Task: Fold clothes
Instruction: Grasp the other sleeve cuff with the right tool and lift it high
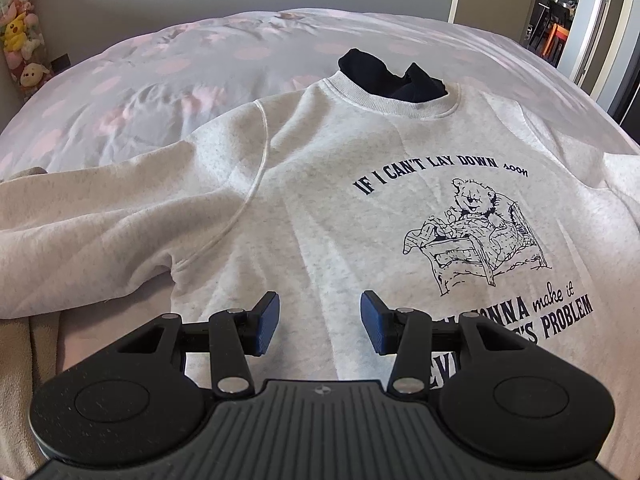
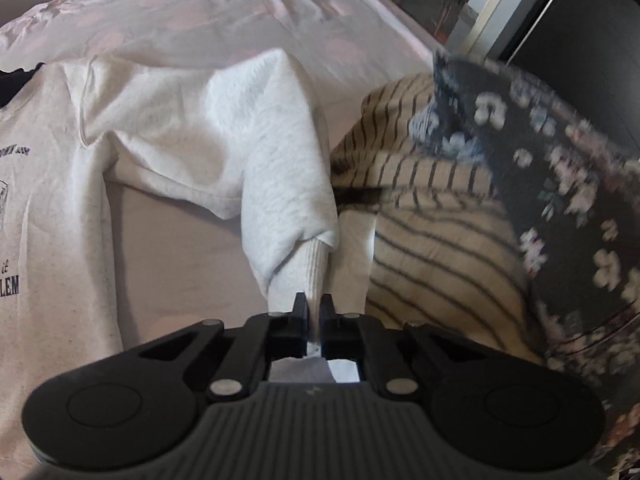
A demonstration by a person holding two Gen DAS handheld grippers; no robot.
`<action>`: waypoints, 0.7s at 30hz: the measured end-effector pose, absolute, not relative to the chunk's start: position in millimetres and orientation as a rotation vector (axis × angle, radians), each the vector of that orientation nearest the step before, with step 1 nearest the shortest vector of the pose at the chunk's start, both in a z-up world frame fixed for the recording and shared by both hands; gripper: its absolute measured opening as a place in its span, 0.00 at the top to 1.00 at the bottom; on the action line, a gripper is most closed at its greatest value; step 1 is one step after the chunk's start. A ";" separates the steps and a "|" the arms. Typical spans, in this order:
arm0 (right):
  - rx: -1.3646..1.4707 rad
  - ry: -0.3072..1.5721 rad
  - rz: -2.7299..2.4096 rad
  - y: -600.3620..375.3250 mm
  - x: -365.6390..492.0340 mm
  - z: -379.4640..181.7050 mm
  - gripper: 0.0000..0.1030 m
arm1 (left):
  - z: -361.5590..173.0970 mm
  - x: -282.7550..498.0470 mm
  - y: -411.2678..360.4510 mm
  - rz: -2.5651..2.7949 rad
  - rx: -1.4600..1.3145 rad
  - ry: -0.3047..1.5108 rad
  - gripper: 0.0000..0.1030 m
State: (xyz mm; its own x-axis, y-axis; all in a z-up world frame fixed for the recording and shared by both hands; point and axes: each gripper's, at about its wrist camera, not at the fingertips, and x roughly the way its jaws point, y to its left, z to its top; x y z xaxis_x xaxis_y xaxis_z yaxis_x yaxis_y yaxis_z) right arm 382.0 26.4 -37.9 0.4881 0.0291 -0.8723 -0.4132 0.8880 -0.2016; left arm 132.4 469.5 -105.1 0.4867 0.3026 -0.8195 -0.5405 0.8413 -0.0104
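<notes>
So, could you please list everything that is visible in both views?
sweatshirt: one, light grey with dark print, spread front-up on the bed
sleeve cuff: one, ribbed white, pinched by the right gripper
dark garment: one, navy or black, behind the collar
striped garment: one, beige with dark stripes, right of the sleeve
floral garment: one, dark with pale flowers, lying over the striped one
bedcover: one, pale with pink spots
plush toys: several, mixed colours, far left by the wall
left gripper: black, blue pads, open over the sweatshirt
right gripper: black, shut on the cuff
</notes>
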 end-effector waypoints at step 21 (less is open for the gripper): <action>-0.617 0.684 -0.100 29.6 542.1 103.6 0.95 | -113.7 135.4 469.3 0.490 -0.267 0.916 0.58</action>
State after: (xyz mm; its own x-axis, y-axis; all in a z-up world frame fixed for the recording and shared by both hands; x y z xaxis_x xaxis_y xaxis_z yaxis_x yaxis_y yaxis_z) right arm 542.1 29.6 103.6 0.7779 -0.2824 -0.5614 -0.1104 0.8180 -0.5644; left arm 135.4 469.3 -113.7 0.5103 0.2901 -0.8096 -0.5119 0.8589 -0.0149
